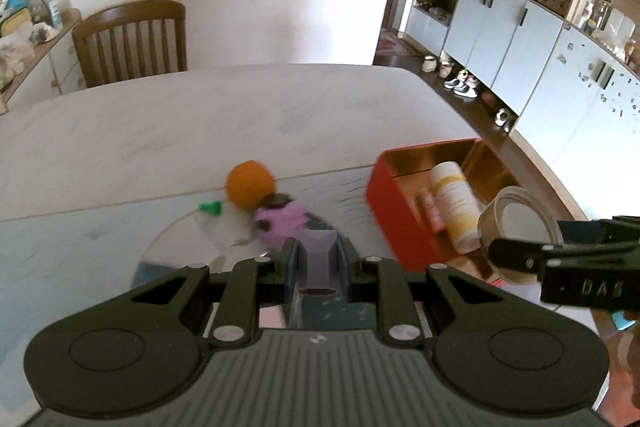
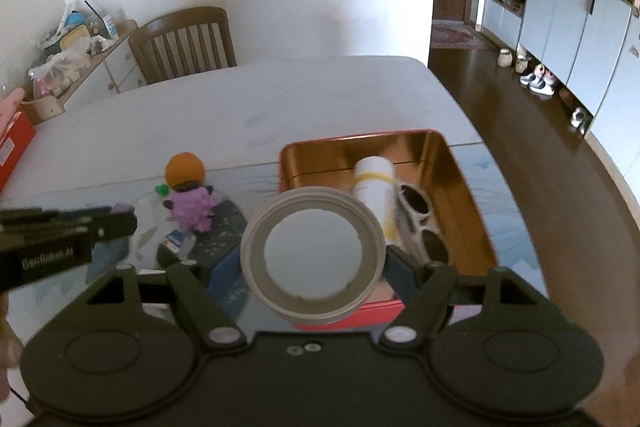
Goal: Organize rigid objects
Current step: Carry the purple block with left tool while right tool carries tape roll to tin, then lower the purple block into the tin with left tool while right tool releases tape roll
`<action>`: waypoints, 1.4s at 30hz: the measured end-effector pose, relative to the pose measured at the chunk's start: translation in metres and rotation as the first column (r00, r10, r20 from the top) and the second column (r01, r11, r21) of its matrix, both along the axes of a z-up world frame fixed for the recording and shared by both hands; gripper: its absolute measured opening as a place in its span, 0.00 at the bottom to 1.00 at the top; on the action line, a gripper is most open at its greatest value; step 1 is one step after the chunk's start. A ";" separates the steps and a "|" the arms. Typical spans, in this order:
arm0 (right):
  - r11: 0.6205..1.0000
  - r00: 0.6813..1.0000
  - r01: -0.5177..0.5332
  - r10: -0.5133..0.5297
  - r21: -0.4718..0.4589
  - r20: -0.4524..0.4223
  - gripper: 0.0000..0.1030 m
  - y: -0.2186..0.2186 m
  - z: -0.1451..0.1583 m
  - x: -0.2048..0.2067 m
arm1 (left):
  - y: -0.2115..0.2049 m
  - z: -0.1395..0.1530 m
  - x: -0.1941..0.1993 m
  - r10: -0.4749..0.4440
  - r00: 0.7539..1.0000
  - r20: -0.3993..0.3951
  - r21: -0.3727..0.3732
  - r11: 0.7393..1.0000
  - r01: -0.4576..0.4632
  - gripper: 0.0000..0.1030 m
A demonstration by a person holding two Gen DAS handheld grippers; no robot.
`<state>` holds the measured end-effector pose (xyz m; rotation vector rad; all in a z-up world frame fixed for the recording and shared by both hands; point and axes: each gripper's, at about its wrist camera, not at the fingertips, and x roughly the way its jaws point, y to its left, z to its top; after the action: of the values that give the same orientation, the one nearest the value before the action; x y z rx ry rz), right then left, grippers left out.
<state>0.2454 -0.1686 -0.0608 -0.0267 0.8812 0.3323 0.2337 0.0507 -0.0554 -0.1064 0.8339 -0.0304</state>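
My left gripper (image 1: 318,247) is shut on a small purple block (image 1: 318,259), held above the table; it also shows in the right wrist view (image 2: 122,207) at the left gripper's tip. My right gripper (image 2: 314,267) is shut on a grey-beige tape roll (image 2: 314,255), its fingertips hidden behind the roll. The roll (image 1: 516,223) hangs over the near end of a red tin (image 2: 472,195) with a gold inside. In the tin lie a white and yellow bottle (image 2: 374,191) and white-framed sunglasses (image 2: 416,211).
A purple toy figure (image 2: 192,207) with an orange round top (image 1: 250,189) stands left of the tin, beside a small green piece (image 1: 210,207). A wooden chair (image 1: 132,43) stands at the table's far side. The table edge (image 1: 500,147) runs just right of the tin.
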 end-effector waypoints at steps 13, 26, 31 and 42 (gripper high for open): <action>0.998 0.999 -0.041 0.040 -0.050 -0.013 0.74 -0.059 -0.017 0.031 | -0.070 -0.004 0.052 -0.039 0.999 -0.004 0.047 0.998 0.039 0.20; 0.974 0.981 -0.191 0.187 -0.120 -0.042 0.74 -0.073 -0.041 0.065 | -0.124 -0.038 0.119 -0.070 0.997 -0.045 0.123 0.990 0.075 0.20; 0.960 0.973 -0.230 0.229 -0.161 -0.030 0.74 -0.068 -0.050 0.073 | -0.136 -0.054 0.135 -0.089 0.993 -0.075 0.181 0.978 0.102 0.20; 0.929 0.951 -0.309 0.309 -0.203 -0.035 0.74 -0.057 -0.057 0.083 | -0.144 -0.081 0.161 -0.085 0.985 -0.150 0.226 0.967 0.118 0.20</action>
<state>0.3279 -0.2259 -0.1181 -0.3613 0.9114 0.5341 0.3945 -0.0934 -0.1366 0.1587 0.9761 -0.0211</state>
